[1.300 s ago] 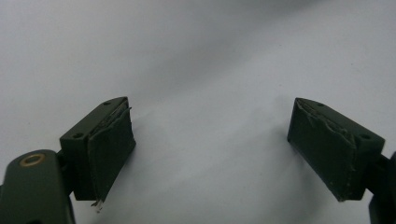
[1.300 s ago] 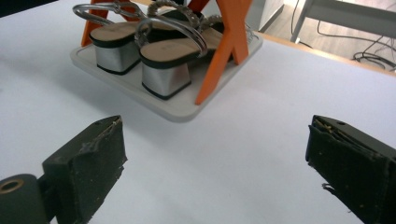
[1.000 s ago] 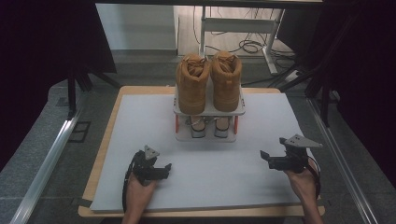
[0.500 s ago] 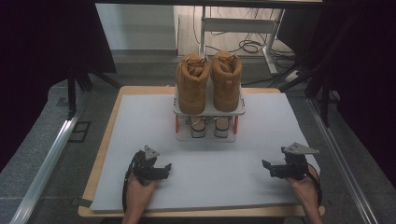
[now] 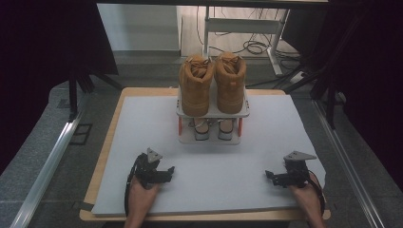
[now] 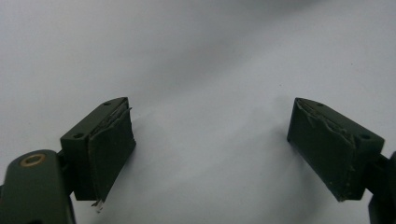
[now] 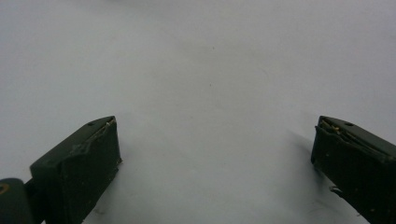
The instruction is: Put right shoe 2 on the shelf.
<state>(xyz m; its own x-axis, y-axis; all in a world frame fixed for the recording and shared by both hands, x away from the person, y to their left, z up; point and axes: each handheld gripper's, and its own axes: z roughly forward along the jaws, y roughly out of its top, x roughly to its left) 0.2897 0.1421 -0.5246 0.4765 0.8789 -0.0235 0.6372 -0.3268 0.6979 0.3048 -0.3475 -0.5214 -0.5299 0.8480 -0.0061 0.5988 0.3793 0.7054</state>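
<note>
High view puts a pair of tan lace-up boots [image 5: 212,85] side by side on the top shelf of a small two-tier shoe rack [image 5: 212,114], which stands at the far middle of the table [image 5: 107,137]. A second, smaller pair of shoes [image 5: 212,129] sits on the rack's lower tier, between its red posts; their make is too small to tell. A white sheet [image 5: 142,123] covers most of the wooden table.

Near the front edge, the left gripper [image 5: 167,171] rests low over the sheet at the left, held in the person's left hand [image 5: 140,192], its tips pointing toward the middle. The right gripper [image 5: 269,175] lies at the right in the right hand [image 5: 304,194], its tips also pointing inward, a grey three-cornered plate on top. Both grippers are well apart from the rack and from each other.

Left gripper view looks along the left gripper [image 6: 210,154]: its two black jaws stand wide apart with nothing between them, bare white sheet [image 6: 205,70] beneath. Right gripper view shows the right gripper [image 7: 215,163] likewise spread wide and empty over the white sheet [image 7: 210,70].
</note>
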